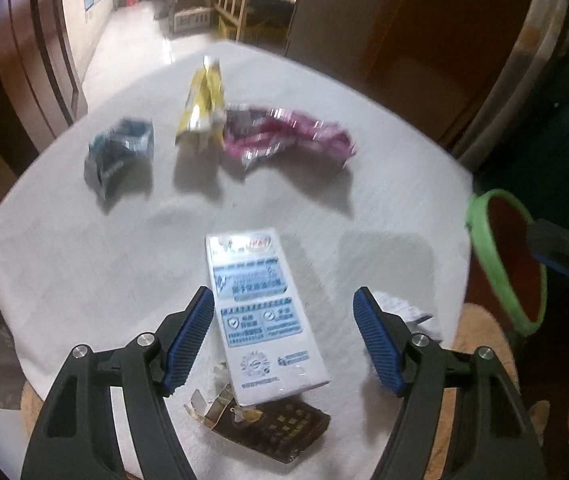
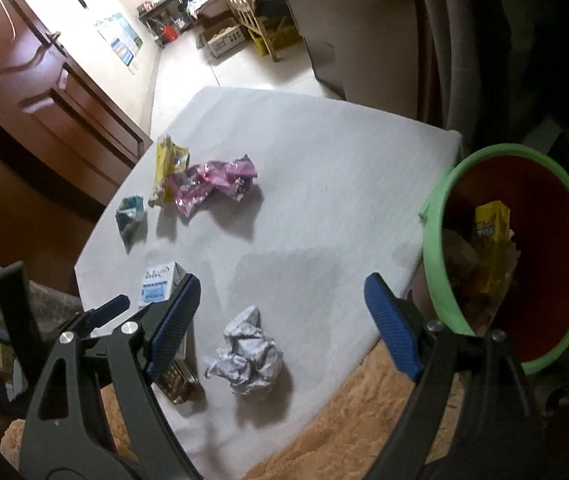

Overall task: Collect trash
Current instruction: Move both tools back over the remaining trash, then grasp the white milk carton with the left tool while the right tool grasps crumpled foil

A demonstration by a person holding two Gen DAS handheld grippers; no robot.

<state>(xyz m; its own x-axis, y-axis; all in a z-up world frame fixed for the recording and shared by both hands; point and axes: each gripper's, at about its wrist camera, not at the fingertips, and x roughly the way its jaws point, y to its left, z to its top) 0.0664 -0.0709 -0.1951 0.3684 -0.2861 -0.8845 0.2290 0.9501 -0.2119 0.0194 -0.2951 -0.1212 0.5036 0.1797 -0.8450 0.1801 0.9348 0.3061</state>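
The left gripper [image 1: 282, 332], jaws apart, is straddling the white carton [image 1: 262, 312] near the table's [image 1: 84, 280] front edge (likely next); the right gripper [image 2: 282, 320], also open and empty, is lining up the crumpled paper [image 2: 248, 354] beside the bin [image 2: 440, 280].

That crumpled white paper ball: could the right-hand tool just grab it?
Probably yes. The right tool is open, the crumpled paper ball lies bare on the white table right under its gap, and nothing covers it.

Nothing reads clearly: the print on the white carton [image 1: 262, 316], the dark box [image 1: 272, 428] and the wall poster [image 2: 120, 42] is too blurred.
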